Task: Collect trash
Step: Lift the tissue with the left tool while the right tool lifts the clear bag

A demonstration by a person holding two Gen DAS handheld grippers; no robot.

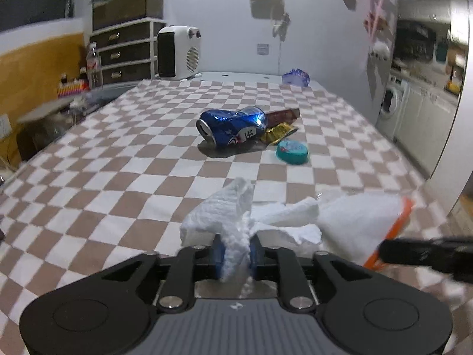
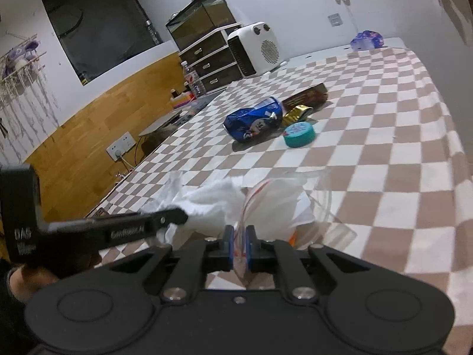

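The left gripper [image 1: 235,251] pinches a crumpled tissue [image 1: 236,216]; the right gripper [image 2: 239,244] clamps a clear plastic bag [image 2: 278,201] beside it. Farther along the checkered desk [image 1: 118,177] lie a crushed can [image 1: 230,128], a teal lid [image 1: 292,151] and wrappers [image 1: 278,131]; a white heater [image 1: 177,51] stands by the wall.

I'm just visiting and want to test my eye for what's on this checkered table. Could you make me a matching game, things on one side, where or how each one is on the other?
Things:
1. tissue
2. plastic bag
3. blue can
4. teal lid

States:
A. lying dented on its side
B. pinched in the right gripper
C. flat on the cloth, nearer than the can
D. pinched in the left gripper

Pairs: 1-D, 2-B, 3-A, 4-C
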